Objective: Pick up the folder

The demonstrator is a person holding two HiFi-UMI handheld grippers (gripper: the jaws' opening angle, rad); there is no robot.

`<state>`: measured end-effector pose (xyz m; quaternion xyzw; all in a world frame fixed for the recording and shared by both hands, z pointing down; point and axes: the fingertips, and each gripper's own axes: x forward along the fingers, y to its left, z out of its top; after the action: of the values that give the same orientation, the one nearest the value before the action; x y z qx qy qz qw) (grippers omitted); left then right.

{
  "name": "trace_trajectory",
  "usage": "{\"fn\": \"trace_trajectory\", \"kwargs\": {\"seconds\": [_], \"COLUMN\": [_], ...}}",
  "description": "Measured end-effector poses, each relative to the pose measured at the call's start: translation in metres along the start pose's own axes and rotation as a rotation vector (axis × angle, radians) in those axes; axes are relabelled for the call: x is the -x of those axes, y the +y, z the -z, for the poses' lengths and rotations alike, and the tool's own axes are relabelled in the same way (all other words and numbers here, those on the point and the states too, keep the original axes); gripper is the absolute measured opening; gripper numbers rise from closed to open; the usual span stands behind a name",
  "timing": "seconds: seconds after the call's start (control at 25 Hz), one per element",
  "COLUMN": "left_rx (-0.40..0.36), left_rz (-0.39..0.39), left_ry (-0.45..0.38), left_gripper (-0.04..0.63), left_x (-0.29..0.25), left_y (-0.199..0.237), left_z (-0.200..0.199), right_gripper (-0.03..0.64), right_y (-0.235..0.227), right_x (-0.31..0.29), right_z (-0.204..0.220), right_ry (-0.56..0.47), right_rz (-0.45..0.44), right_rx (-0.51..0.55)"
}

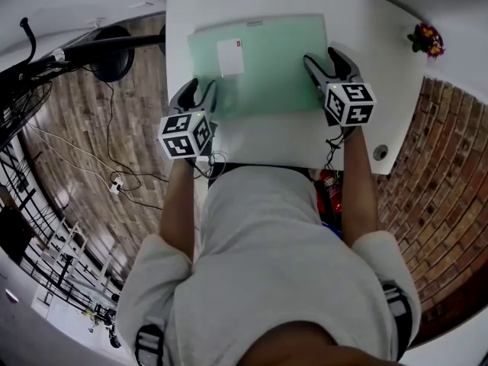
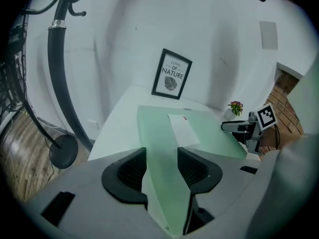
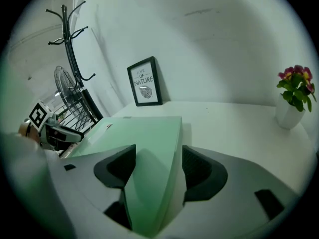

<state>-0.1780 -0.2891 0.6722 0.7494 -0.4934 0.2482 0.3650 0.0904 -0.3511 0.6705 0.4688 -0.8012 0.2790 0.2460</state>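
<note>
Left gripper view: my left gripper (image 2: 162, 158) has its two black, ribbed pads standing apart, and the near left edge of the folder (image 2: 204, 131) runs loosely between them. The folder is a thin, translucent pale-green plastic sheet, rectangular and smooth, with a white paper label (image 2: 183, 129) on top. Right gripper view: my right gripper (image 3: 158, 158) is likewise spread, its pads on either side of the folder's near right edge without clamping it. Head view: the folder lies flat on the matte white table (image 1: 366, 36), close to its front edge. Both bare forearms reach forward in parallel, and the grippers tilt down toward the folder with their marker cubes uppermost. A black-framed print (image 2: 171, 74) leans on the wall behind the table.
</note>
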Motion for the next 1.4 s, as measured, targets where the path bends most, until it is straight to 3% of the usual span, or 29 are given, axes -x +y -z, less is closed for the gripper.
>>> {"fn": "trace_trajectory", "kwargs": {"seconds": [0.8,1.24,1.4], "left_rx": [-0.029,-0.039,-0.02], "left_rz": [0.007,0.059,0.092], "left_ry": [0.024,0.112,0.161], "left_gripper": [0.193,0.223,0.238], "left_x": [0.01,0.024,0.018], "left_y": [0.0,-0.001,0.001], "left_z": [0.023,0.051,0.051], "right_gripper": [0.29,0.295,0.345], "right_y": [0.027,0.038,0.032], "right_x": [0.024,0.043,0.037], "right_z": [0.034,0.061,0.057], "right_ry": [0.017,0.053,0.084], "right_rz": [0.034,0.036,0.034], "right_rx": [-0.061,-0.099,-0.084]}}
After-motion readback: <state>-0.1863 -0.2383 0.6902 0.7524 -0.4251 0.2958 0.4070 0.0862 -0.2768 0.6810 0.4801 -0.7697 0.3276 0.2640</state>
